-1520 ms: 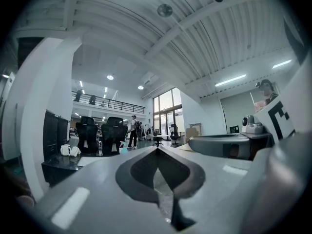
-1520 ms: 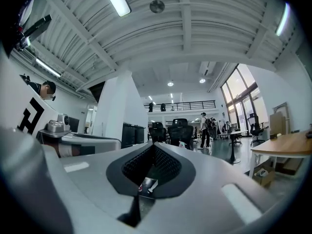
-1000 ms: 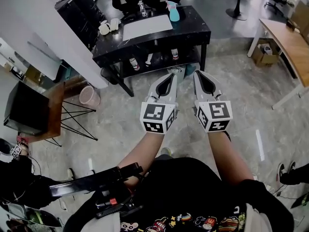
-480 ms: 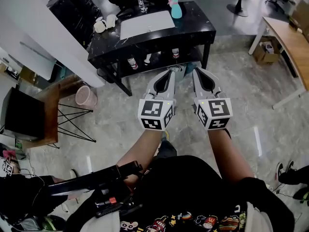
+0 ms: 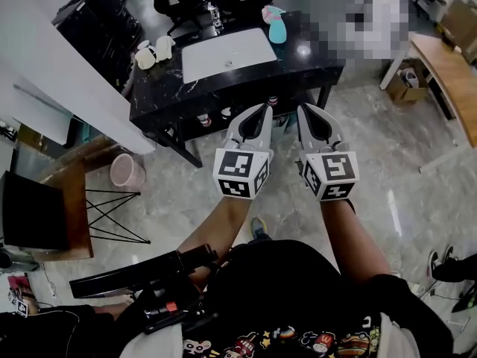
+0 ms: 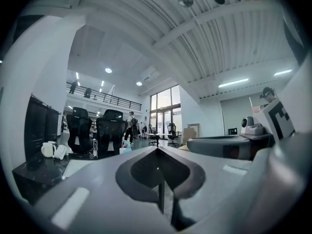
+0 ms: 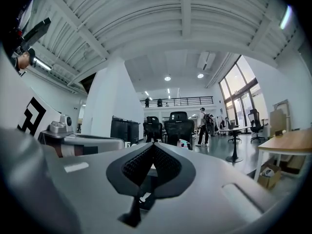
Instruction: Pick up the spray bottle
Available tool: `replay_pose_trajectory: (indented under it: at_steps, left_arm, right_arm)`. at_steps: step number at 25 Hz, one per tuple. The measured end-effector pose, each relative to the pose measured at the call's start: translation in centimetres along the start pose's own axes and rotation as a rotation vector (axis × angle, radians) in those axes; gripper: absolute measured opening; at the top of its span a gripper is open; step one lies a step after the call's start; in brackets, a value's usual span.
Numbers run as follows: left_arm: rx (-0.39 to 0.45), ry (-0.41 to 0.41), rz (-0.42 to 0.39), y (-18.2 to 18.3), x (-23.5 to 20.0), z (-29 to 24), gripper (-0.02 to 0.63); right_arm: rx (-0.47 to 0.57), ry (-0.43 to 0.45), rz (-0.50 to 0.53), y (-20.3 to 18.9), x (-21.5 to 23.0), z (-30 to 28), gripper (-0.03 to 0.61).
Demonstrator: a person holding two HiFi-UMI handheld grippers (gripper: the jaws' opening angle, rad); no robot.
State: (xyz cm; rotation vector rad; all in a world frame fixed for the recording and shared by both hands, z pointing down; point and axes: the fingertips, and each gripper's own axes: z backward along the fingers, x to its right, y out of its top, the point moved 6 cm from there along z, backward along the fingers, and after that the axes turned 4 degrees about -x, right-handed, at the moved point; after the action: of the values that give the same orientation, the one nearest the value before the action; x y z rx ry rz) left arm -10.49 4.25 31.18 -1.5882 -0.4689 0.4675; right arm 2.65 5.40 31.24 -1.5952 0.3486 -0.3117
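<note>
Left tool point(image 5: 264, 108) and right tool point(image 5: 304, 108), both pressed together, face teal spray bottle point(image 5: 277, 24) on black marble table point(image 5: 317, 60)

A black marble table point(image 5: 313, 58) stands on grey stone floor point(image 5: 373, 170).

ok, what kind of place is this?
Probably an open-plan office or lab hall: office chairs behind the black table, a wooden desk on polished floor, tall windows and a mezzanine railing.
</note>
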Motion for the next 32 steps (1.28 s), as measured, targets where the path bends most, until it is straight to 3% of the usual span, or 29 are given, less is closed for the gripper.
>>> replay_pose_trajectory:
  at_steps: [8, 15, 22, 32]
  left_arm:
    - [0.000, -0.067, -0.004, 0.5, -6.5, -3.9, 0.000]
    - [-0.012, -0.097, 0.011, -0.2, -8.3, -7.1, 0.000]
    - [-0.020, -0.100, 0.010, -0.4, -9.8, -13.6, 0.000]
    - [-0.031, -0.035, 0.009, 0.3, -12.6, -26.5, 0.000]
  right_arm:
    - [-0.003, -0.053, -0.001, 0.3, -1.3, -7.0, 0.025]
    - [-0.016, -0.084, -0.014, -0.5, 0.4, -10.0, 0.025]
    - [-0.023, -0.079, -0.023, -1.0, 5.0, -14.9, 0.025]
    - [-0.025, -0.003, -0.035, -1.0, 14.5, -25.4, 0.025]
